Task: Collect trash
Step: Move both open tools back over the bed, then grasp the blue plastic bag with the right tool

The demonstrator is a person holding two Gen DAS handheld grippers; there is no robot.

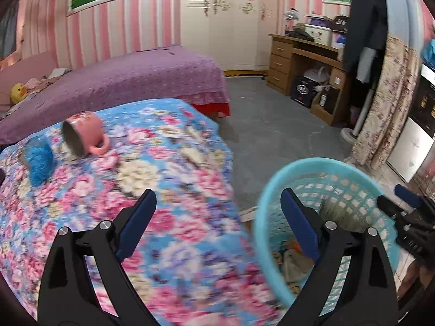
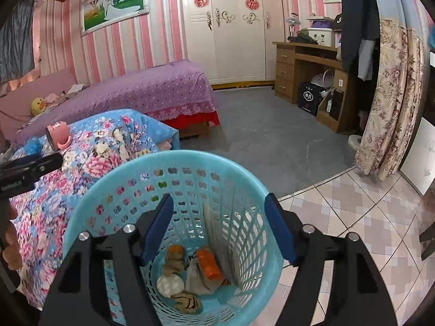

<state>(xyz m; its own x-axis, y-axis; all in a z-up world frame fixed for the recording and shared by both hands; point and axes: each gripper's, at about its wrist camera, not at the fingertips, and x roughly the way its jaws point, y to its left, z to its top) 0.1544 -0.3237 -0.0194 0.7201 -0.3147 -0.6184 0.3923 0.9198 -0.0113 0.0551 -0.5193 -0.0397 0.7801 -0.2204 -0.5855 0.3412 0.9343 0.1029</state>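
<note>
A light blue plastic basket (image 2: 174,171) stands on the floor beside the floral-covered table (image 2: 89,146). On its bottom lie an orange wrapper (image 2: 208,265), crumpled brownish paper (image 2: 187,303) and a pale wad (image 2: 169,285). My right gripper (image 2: 220,206) hangs open over the basket mouth, nothing between its fingers. My left gripper (image 1: 218,198) is open too, spanning the table edge and the basket (image 1: 320,168), and holds nothing. On the table (image 1: 152,168) lie a tipped pink mug (image 1: 84,133) and a blue fluffy ball (image 1: 39,160).
A purple-covered bed (image 2: 141,87) stands behind the table. Grey carpet (image 2: 266,135) meets pink tiles (image 2: 353,217) to the right. A wooden desk (image 2: 304,62), a floral curtain (image 2: 391,103) and a white wardrobe (image 2: 233,32) line the far side. A hand (image 2: 11,241) shows at left.
</note>
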